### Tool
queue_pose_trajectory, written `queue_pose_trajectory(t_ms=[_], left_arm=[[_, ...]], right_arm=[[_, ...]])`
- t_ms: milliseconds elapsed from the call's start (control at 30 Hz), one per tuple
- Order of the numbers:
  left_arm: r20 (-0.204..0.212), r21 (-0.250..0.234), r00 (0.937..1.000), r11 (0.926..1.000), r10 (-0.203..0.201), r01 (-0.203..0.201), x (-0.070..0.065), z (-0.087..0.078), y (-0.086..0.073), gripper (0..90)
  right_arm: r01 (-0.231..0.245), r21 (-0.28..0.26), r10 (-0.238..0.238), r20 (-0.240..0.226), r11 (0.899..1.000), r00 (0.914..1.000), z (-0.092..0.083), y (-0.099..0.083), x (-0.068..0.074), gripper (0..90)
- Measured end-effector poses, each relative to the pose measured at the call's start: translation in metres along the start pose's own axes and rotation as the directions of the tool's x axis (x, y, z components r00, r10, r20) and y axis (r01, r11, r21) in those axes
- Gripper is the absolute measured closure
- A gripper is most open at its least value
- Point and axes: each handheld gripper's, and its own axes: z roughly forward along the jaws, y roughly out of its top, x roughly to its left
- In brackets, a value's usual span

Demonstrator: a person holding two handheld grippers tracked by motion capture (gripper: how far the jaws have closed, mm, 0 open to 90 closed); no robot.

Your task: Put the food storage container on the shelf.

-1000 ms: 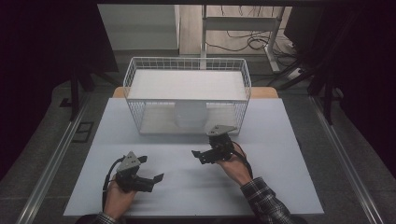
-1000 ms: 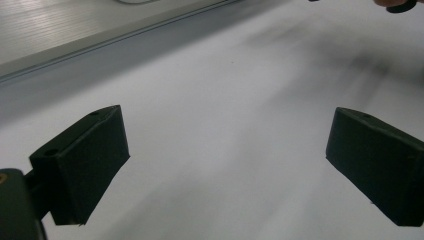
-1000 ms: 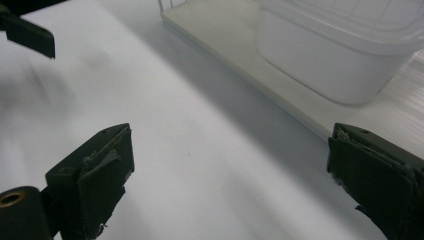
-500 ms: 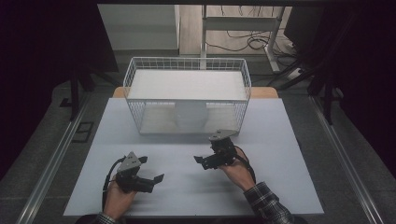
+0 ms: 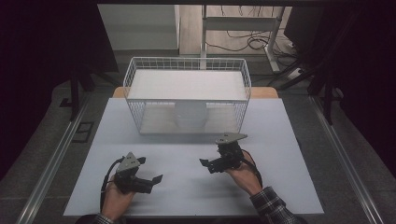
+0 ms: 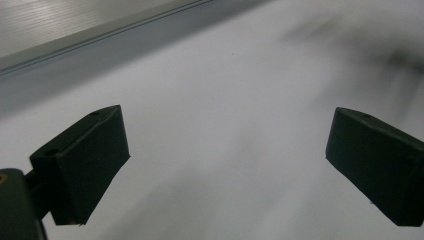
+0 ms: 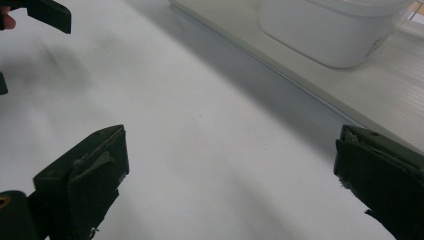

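Looking down from the high view, a white wire basket (image 5: 187, 100) stands at the far side of the pale table (image 5: 289, 186), with a white container (image 5: 190, 115) inside it. The left gripper (image 5: 156, 178) rests low at the near left, the right gripper (image 5: 205, 163) sits near the middle right, just in front of the basket; both hold nothing.

In the left gripper view, the two black jaws stand wide apart over bare table surface (image 6: 225, 150).

In the right gripper view, the jaws are likewise spread wide and empty, the white container (image 7: 330, 30) lying ahead to the right, well apart from them, and the left gripper (image 7: 47, 15) showing at the top left corner.
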Motion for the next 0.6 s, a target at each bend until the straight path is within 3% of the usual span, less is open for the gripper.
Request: queue_pose_trajectory(t_ms=[600], left_arm=[[-0.035, -0.011, 0.9994, 0.9999, 0.005, -0.006, 0.0, -0.017, -0.006, 3.2]], right_arm=[[-0.035, -0.028, 0.036, 0.023, 0.999, 0.9991, -0.024, -0.016, 0.0, 0.4]])
